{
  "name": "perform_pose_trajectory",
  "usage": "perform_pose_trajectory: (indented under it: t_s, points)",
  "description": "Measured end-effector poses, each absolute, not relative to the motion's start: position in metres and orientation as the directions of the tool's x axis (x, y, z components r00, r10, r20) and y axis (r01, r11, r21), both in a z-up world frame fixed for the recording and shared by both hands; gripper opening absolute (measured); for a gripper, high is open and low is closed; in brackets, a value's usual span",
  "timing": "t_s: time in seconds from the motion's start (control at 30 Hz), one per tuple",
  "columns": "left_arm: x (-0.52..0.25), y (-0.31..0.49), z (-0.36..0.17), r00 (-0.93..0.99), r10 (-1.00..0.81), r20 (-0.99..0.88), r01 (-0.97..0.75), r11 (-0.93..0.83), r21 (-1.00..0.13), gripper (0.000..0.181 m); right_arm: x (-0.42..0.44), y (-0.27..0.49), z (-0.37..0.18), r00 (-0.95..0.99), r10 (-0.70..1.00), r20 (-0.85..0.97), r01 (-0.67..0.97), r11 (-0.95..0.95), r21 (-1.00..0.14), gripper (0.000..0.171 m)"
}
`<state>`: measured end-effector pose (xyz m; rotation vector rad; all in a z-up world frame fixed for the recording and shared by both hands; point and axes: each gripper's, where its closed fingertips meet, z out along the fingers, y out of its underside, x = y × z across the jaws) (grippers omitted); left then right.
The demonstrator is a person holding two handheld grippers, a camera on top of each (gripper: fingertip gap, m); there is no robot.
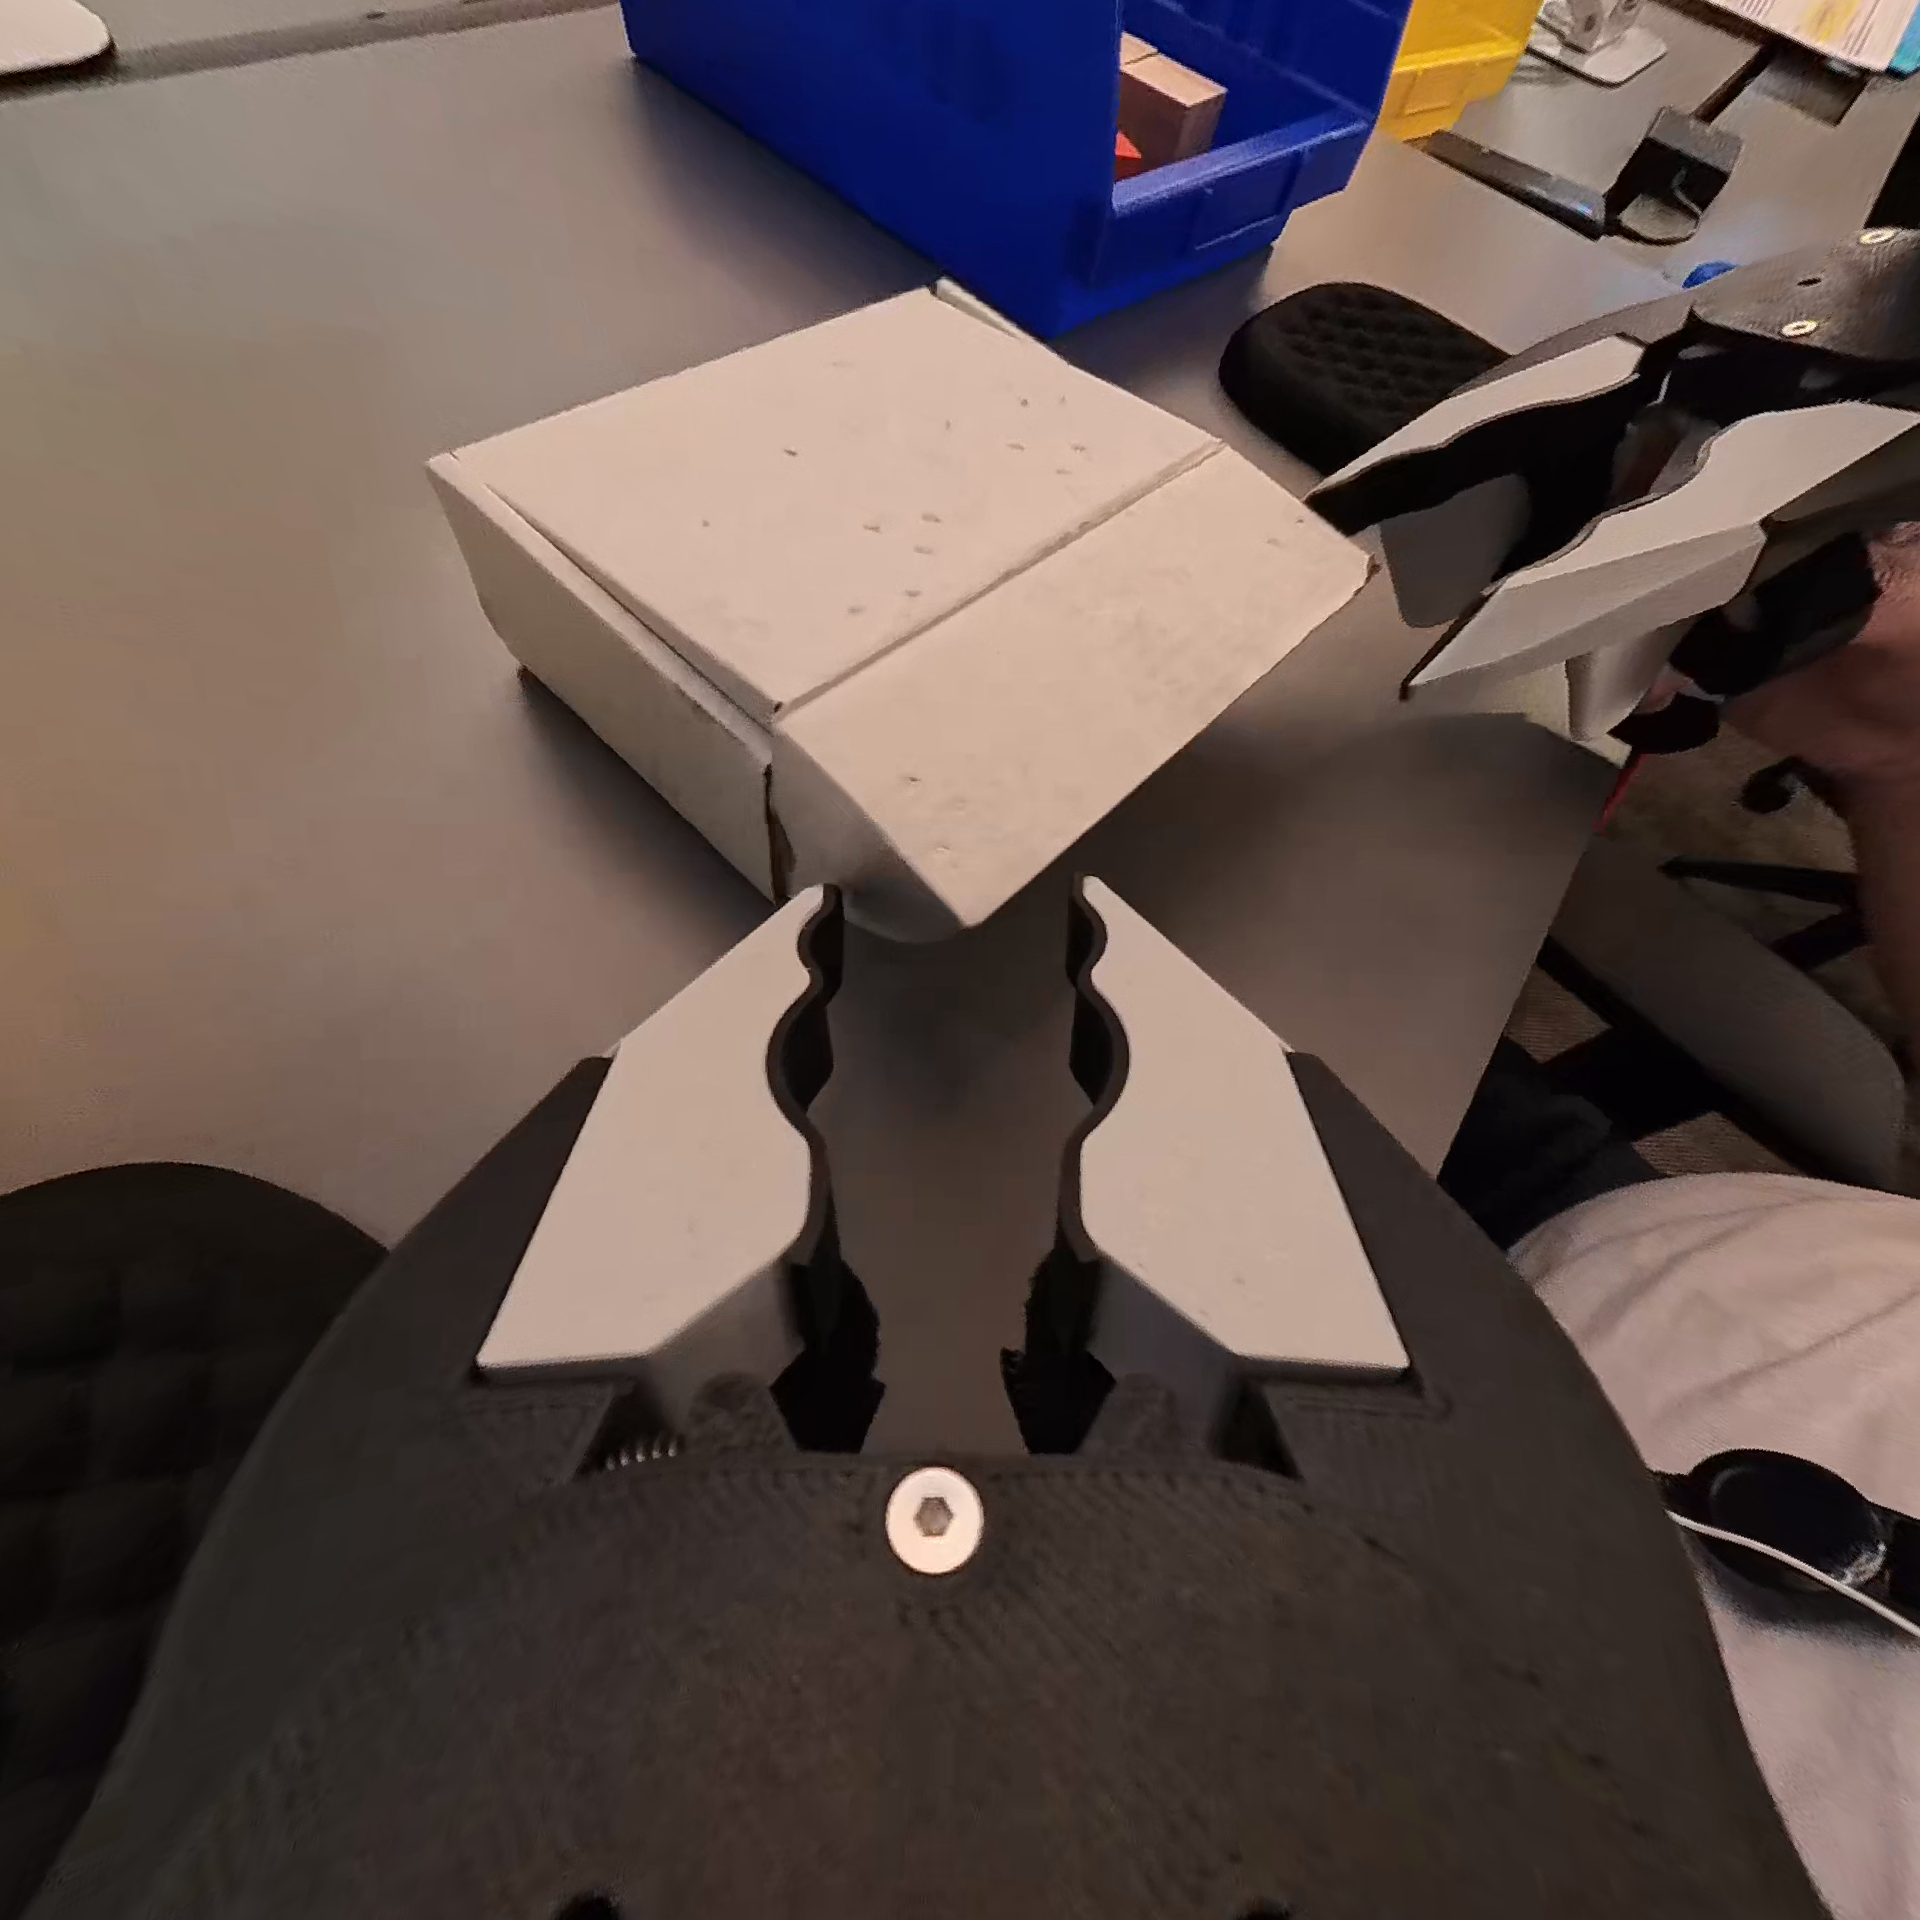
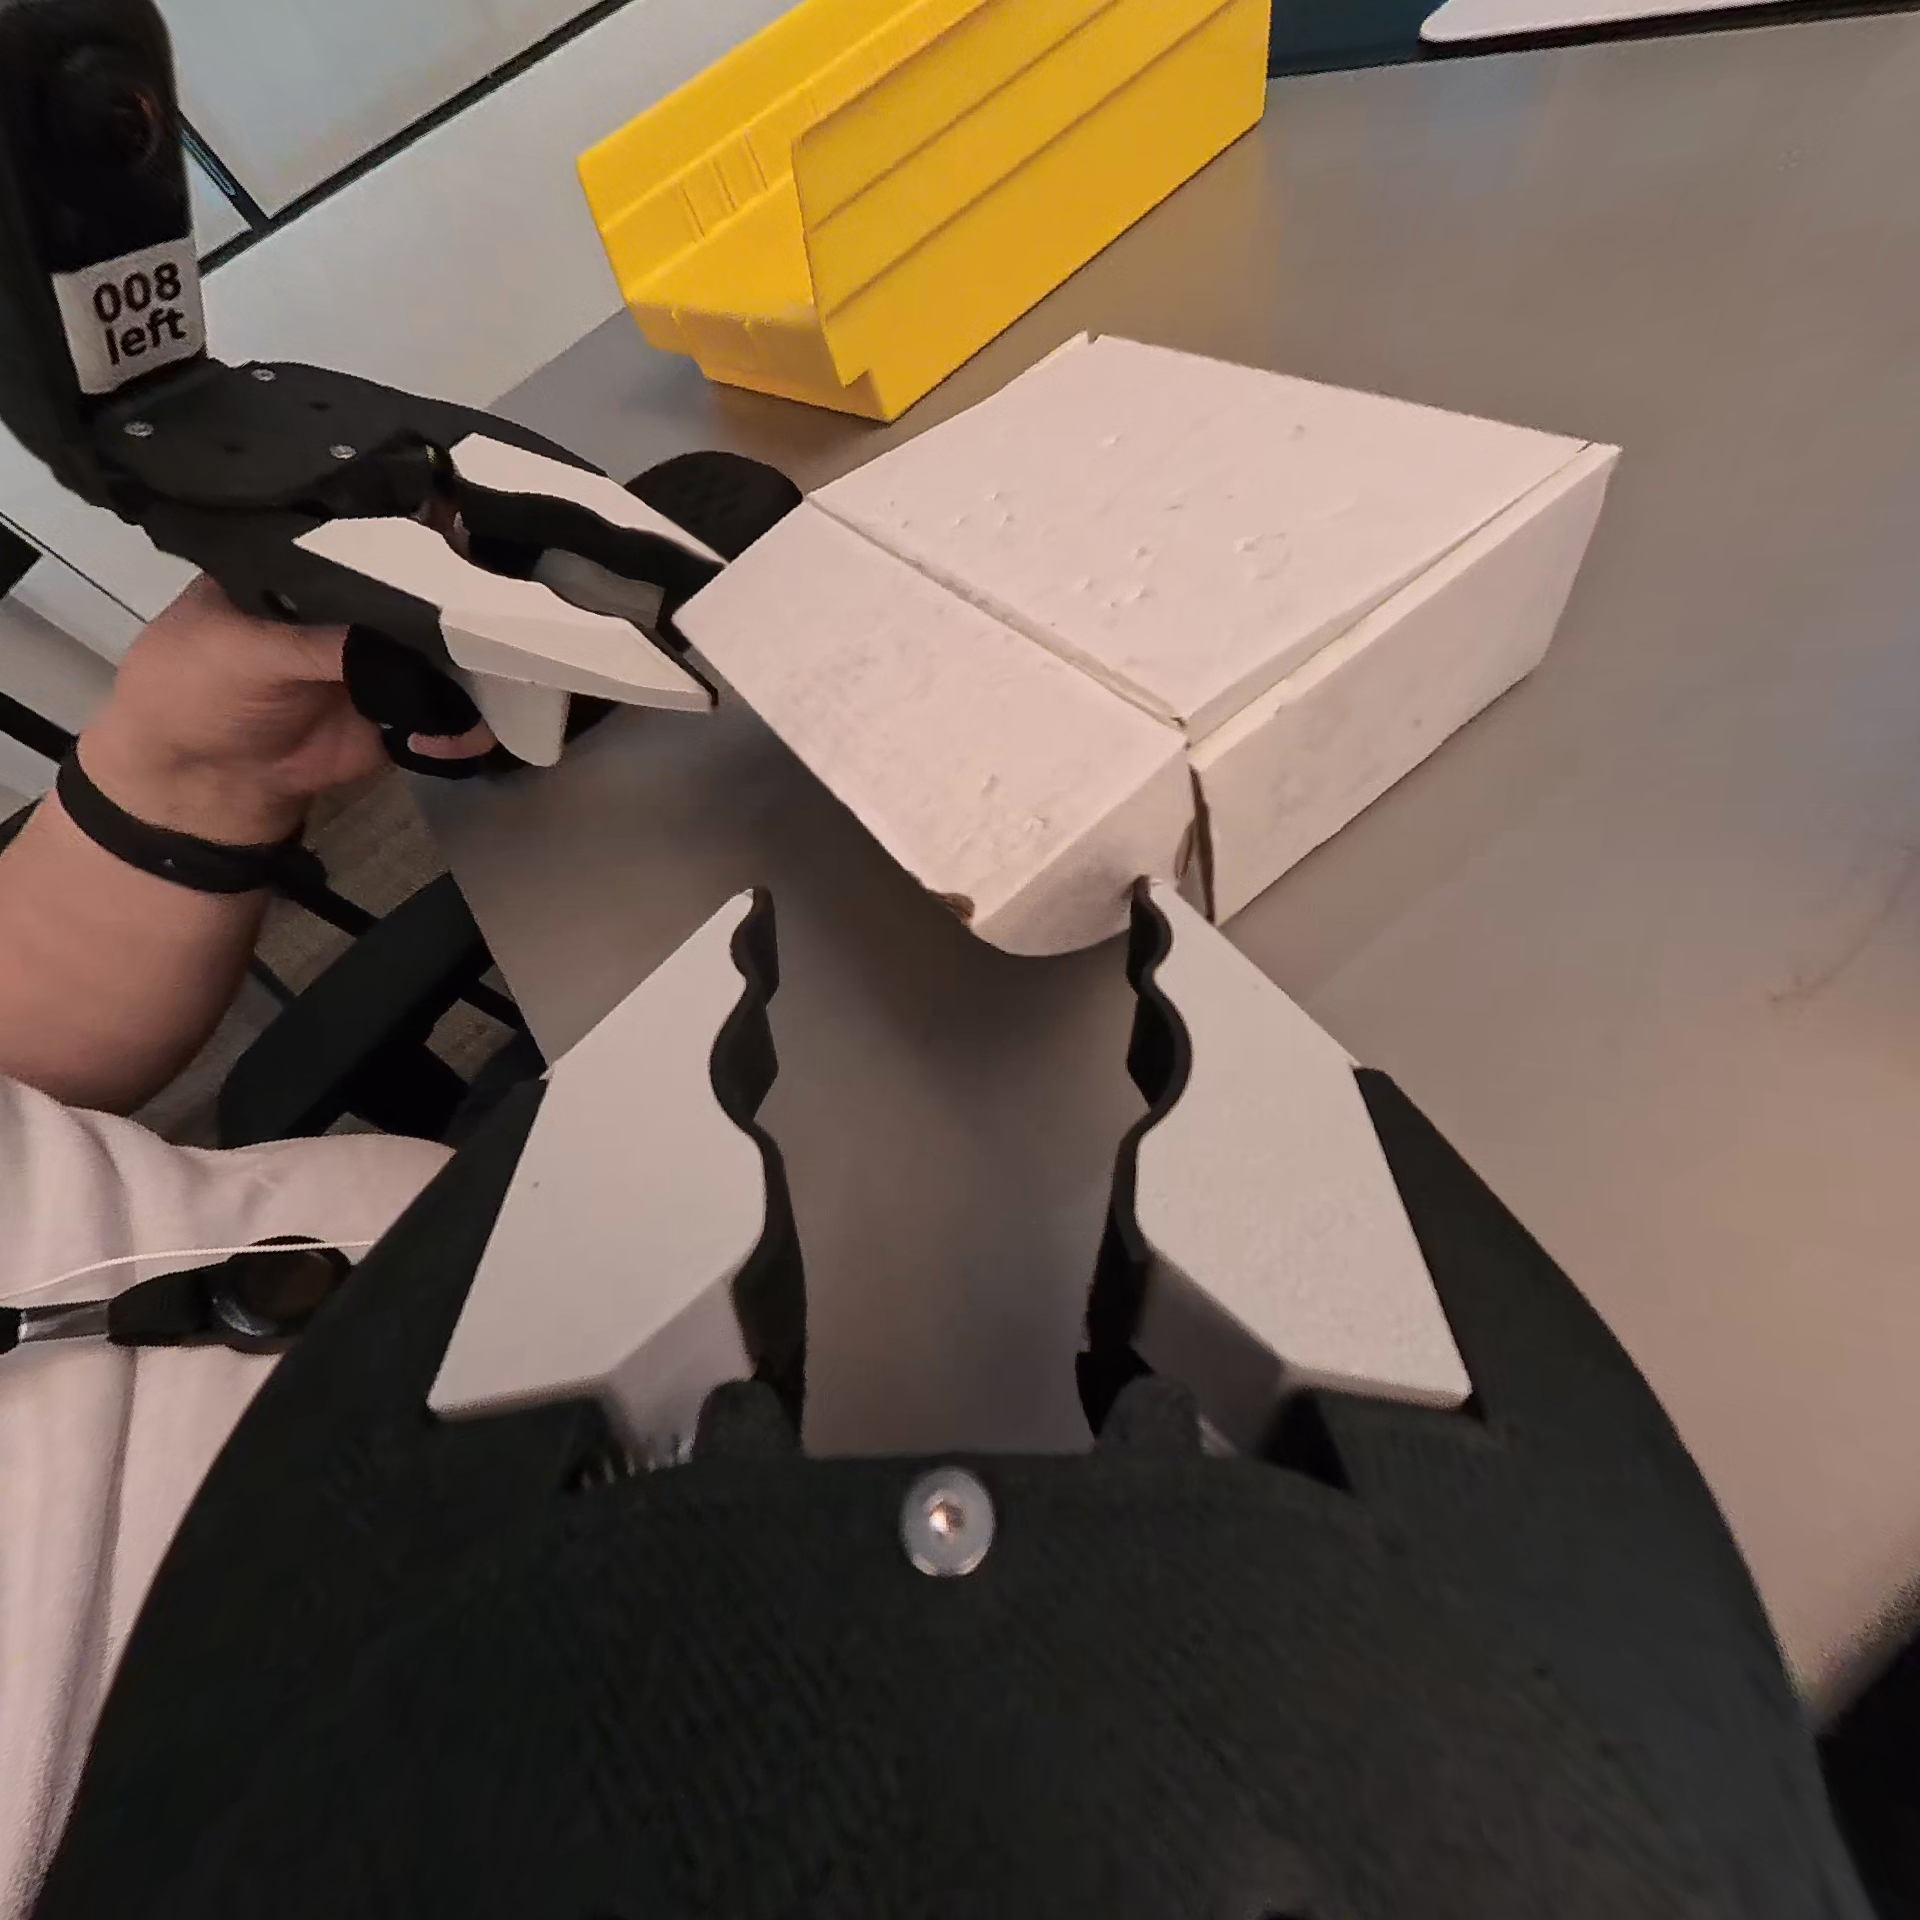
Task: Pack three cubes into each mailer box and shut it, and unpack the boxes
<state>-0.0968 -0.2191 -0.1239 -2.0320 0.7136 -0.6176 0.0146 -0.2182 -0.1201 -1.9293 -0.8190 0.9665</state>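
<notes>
White mailer box [image 1: 831, 540] — blue bin [image 1: 997, 135], yellow bin [image 2: 935, 197] — grey table [image 1: 260, 416].

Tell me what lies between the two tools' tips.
Only the mailer box's front flap spans between left tool and right tool, seen in the right wrist view.

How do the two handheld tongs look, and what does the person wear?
Both the left tongs and the right tongs have a black, rough-textured printed body, two pale grey wedge-shaped fingers with wavy black inner pads, and a silver screw at the centre. The left one carries a white label on its black handle. The person wears a black wrist strap and light clothing.
</notes>
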Motion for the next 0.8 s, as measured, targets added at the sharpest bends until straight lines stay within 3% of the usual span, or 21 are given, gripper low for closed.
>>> perform_pose_trajectory:
  t_s: [0.03,0.13,0.37,0.57,0.8]
  points:
    - [-0.098,-0.218,-0.122,0.713,-0.682,0.164,-0.245,-0.461,-0.853,0.042,0.016,-0.217,-0.119,0.497,0.807,-0.318,0.189,-0.458,-0.868,0.069]
    - [-0.103,-0.215,-0.114,0.711,-0.677,0.191,-0.219,-0.472,-0.854,0.043,0.022,-0.212,-0.109,0.498,0.812,-0.305,0.186,-0.443,-0.877,0.072]
    - [-0.104,-0.212,-0.103,0.673,-0.671,0.311,-0.14,-0.529,-0.837,0.047,0.014,-0.212,-0.105,0.449,0.758,-0.474,0.123,-0.578,-0.807,0.071]
    - [-0.104,-0.207,-0.118,0.68,-0.647,0.345,-0.152,-0.584,-0.797,0.034,0.011,-0.209,-0.112,0.473,0.758,-0.448,0.155,-0.573,-0.805,0.066]
    - [-0.101,-0.203,-0.118,0.657,-0.676,0.334,-0.18,-0.571,-0.801,0.034,0.013,-0.203,-0.114,0.497,0.754,-0.429,0.172,-0.57,-0.804,0.063]
